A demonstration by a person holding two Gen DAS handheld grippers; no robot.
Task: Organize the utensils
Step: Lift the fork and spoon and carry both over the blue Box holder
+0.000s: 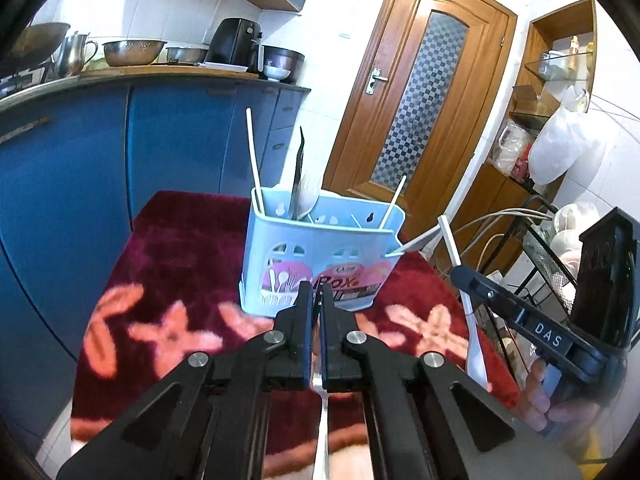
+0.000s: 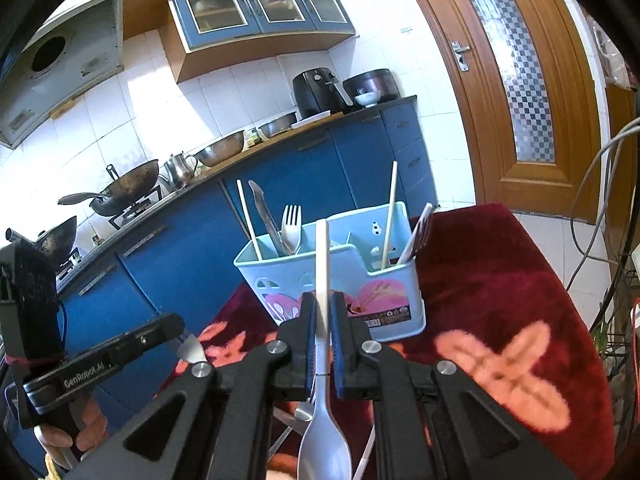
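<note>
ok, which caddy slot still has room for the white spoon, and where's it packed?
The blue caddy has its freest slot in the middle, between the left slot's fork and the right slot's chopstick. The left slot is crowded: chopstick, dark utensil, fork. The right gripper holds the white spoon, handle pointing toward the caddy. The red cloth right of the caddy is bare.

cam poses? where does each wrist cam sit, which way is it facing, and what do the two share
Left wrist: sits on the left gripper, faces the blue utensil caddy and door; a metal utensil is clamped; the right gripper with white spoon and a hand show at right.
Right wrist: sits on the right gripper, faces the caddy and blue cabinets; left gripper shows lower left.
Shared: caddy, red cloth, door.
</note>
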